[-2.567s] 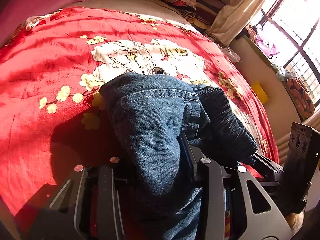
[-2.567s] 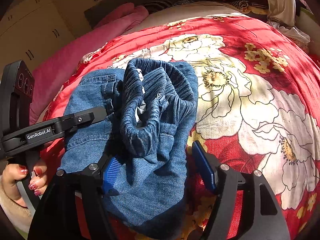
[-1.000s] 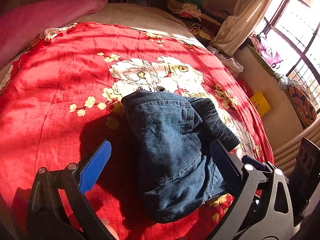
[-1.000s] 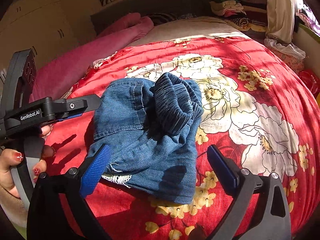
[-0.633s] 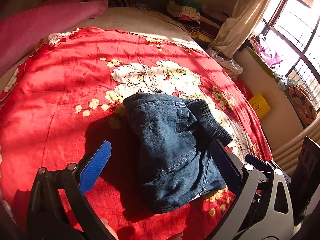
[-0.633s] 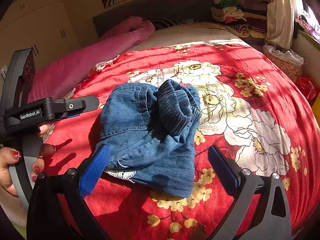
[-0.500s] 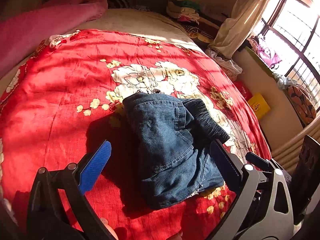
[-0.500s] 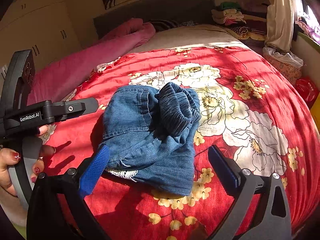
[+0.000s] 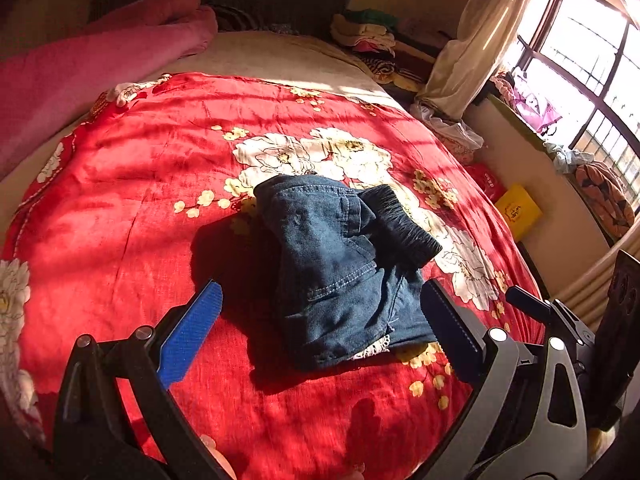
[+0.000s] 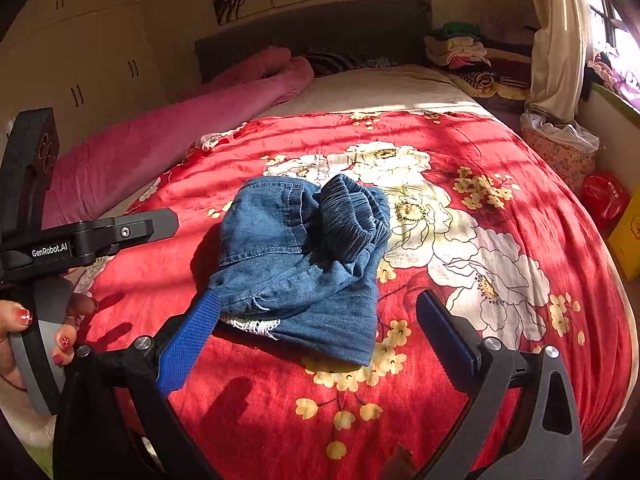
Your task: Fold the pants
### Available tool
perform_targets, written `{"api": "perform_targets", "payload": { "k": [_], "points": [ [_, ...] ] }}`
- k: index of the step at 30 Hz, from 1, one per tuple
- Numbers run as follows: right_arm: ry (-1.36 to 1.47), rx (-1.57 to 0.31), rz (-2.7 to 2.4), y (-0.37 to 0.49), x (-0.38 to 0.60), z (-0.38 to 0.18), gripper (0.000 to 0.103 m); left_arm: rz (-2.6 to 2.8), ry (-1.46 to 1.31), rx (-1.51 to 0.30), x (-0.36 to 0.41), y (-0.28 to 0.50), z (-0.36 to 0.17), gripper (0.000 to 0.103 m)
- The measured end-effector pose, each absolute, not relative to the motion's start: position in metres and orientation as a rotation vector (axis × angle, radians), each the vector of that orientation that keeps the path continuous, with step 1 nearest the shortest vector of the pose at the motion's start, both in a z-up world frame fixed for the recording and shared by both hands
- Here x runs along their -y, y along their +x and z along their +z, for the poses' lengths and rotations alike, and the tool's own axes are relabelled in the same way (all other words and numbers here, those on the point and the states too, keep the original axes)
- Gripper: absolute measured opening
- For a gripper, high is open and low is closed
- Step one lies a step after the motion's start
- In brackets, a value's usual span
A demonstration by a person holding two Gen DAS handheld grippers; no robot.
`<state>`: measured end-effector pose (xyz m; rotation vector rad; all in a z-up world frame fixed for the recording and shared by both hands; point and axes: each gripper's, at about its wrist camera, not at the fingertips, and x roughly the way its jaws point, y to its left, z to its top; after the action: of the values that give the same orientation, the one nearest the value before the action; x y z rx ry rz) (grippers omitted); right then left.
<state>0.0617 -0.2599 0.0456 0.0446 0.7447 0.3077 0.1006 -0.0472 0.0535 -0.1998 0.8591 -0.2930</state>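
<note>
Blue denim pants [image 9: 340,268] [image 10: 304,264] lie in a small folded bundle on the red flowered bedspread [image 9: 120,208] [image 10: 500,320]. Their dark ribbed waistband [image 9: 400,220] [image 10: 352,212] bulges on top at the right. A bit of white lining shows at the near edge. My left gripper [image 9: 320,320] hangs open above the near end of the bundle, touching nothing. My right gripper [image 10: 316,320] is open too, held back over the near edge of the pants. The left gripper's body [image 10: 80,240] and a hand [image 10: 24,332] show in the right wrist view.
A rolled pink quilt [image 10: 160,148] lies along the left side of the bed. Folded clothes [image 10: 460,48] are stacked at the headboard corner. A curtain [image 10: 556,40], a window, a red bag [image 10: 604,196] and a yellow box [image 9: 518,210] stand right of the bed.
Both grippers have let go of the pants, opened and drawn back and upward. The bundle now rests on the bedspread and looks smaller in both views.
</note>
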Motion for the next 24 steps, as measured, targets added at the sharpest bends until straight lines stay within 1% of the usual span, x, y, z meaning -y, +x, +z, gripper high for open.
{"api": "perform_targets", "payload": {
  "k": [10,24],
  "points": [
    [0.019,-0.735,0.281,0.033,0.27,0.038,0.098,-0.25,-0.159,-0.842,0.045,0.053,0.041,0.093],
    [0.025,-0.748,0.281,-0.004,0.275,0.018,0.098,-0.194,-0.14,-0.847,0.048,0.008,0.013,0.093]
  ]
}}
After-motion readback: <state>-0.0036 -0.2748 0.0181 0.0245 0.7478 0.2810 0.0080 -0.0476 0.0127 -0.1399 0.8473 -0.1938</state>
